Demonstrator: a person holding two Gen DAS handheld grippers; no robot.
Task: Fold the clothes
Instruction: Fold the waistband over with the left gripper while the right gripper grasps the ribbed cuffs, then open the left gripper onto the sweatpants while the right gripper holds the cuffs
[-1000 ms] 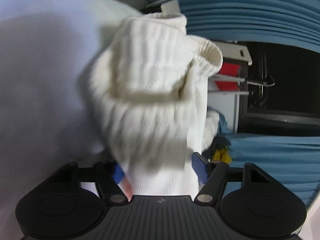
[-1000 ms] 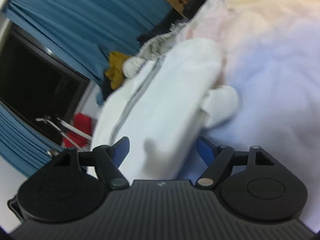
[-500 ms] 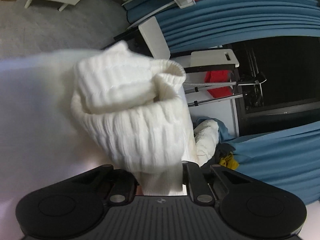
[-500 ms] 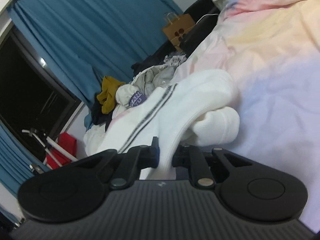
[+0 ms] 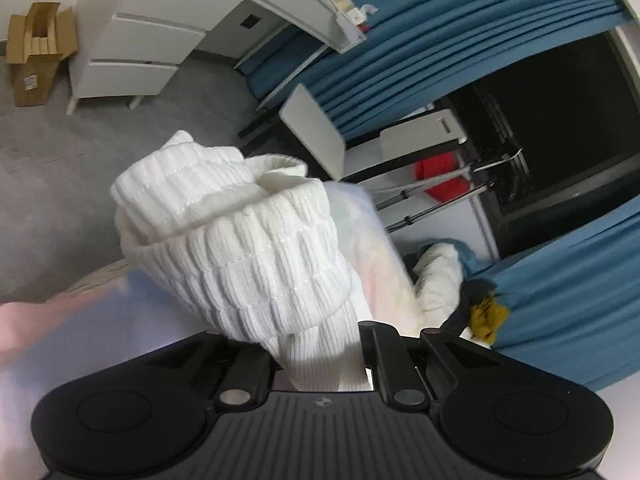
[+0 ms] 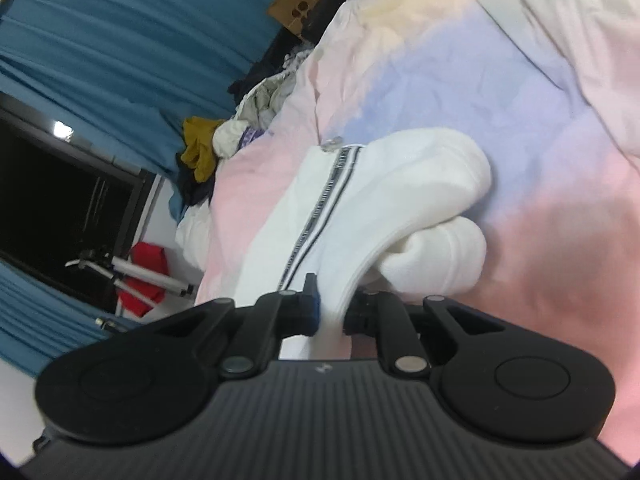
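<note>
- A pastel duvet [image 6: 500, 92], pink, lilac and cream, is spread beyond and to the right of the right fingers; a strip of it is also seen just past the left fingers.
- Blue curtains [image 5: 460, 36] and a dark window are seen far beyond both pairs of fingers; a white drawer unit [image 5: 136, 44] and a cardboard box [image 5: 36, 52] stand far off to the upper left of the left fingers.
- A heap of unfolded laundry [image 6: 224, 140], with a mustard piece in it, is seen well beyond the right fingers at the duvet's edge; this is judged to be work left.
- White socks [image 6: 380, 196] with a dark stripe are stretched between the two grippers, toes bunched just ahead of the right fingers and resting on the duvet.
- The ribbed cuffs [image 5: 248, 248] are seen rolled and bulging directly ahead of the left fingers, lifted clear of the bedding.
- The left gripper [image 5: 320, 356] is closed tight on the ribbed leg fabric.
- The right gripper [image 6: 332, 312] is pinched nearly closed on the foot end of the socks.
- Progress is judged early to middling: the pair is gathered and gripped at both ends, but no finished fold is seen and nothing folded is seen set aside.
</note>
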